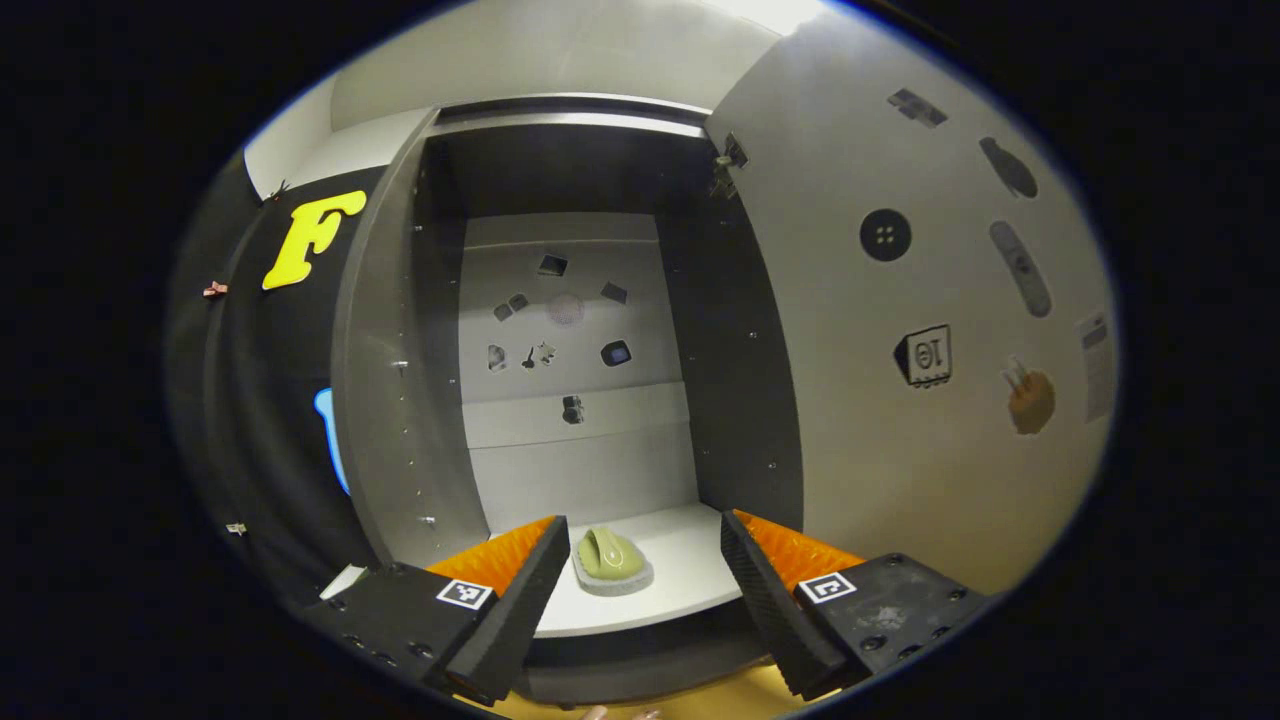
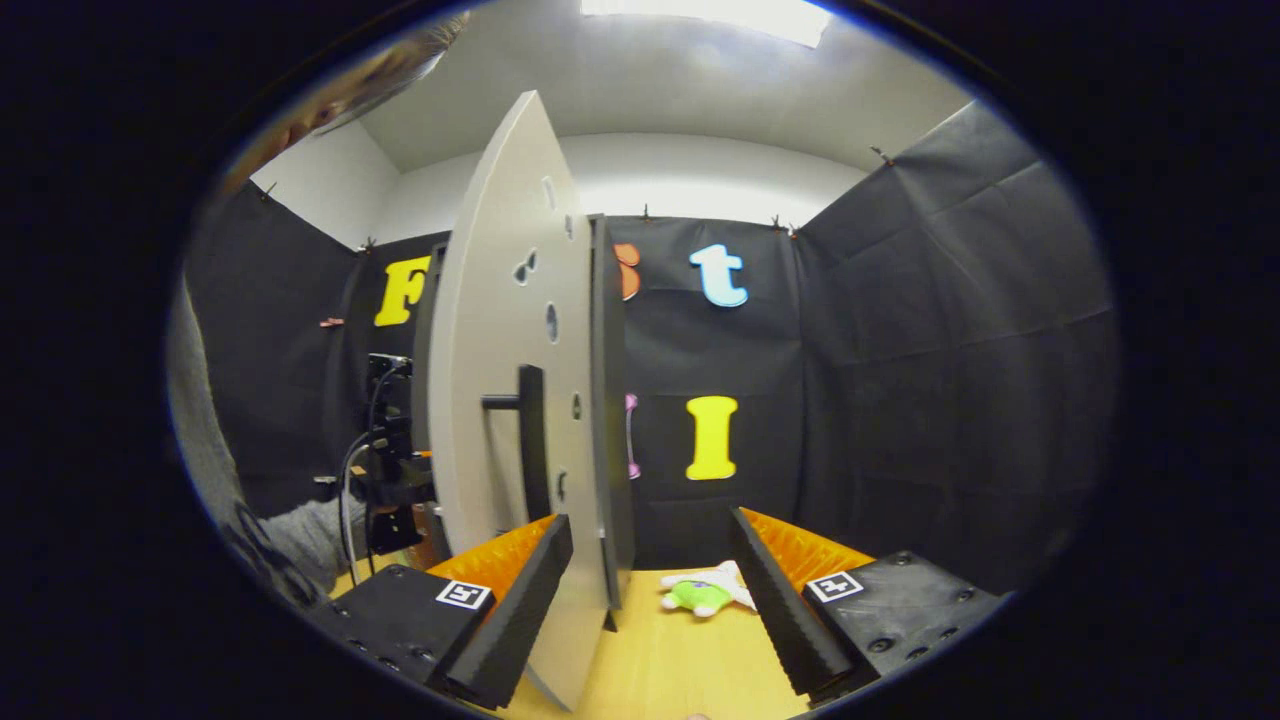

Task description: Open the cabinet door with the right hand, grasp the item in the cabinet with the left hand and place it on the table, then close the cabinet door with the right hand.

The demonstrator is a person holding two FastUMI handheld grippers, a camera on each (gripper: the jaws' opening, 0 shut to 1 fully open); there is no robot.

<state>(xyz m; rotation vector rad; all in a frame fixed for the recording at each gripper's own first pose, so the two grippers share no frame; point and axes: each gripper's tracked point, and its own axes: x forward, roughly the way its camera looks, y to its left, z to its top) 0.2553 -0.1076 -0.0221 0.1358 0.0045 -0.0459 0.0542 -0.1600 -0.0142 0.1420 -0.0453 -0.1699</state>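
Left gripper view: the cabinet [image 1: 575,330] is seen head-on with its door [image 1: 900,300] swung fully open to the right, inner face showing, stickers scattered over it. More stickers are seen on the cabinet's pale back panel. A green, rounded item [image 1: 610,556] on a grey base is seen lying on the white bottom shelf [image 1: 680,575], near the front edge, left of centre. The left tongs [image 1: 645,560] are held apart, in front of the shelf; the item is framed between the two fingers but is not touched by either.

Right gripper view: the open door [image 2: 500,400] is seen nearly edge-on, with its dark bar handle [image 2: 528,440] standing out from the outer face. The right tongs [image 2: 650,570] are held apart; the door's lower edge is seen passing between the fingers, just beside the left one; contact cannot be told. A small green and white soft toy [image 2: 700,595] is seen lying on the wooden worktop [image 2: 680,660], beyond the door. At left, a grey sleeve [image 2: 300,540] and the other gripper's body [image 2: 390,460] with its cables are seen near the cabinet.
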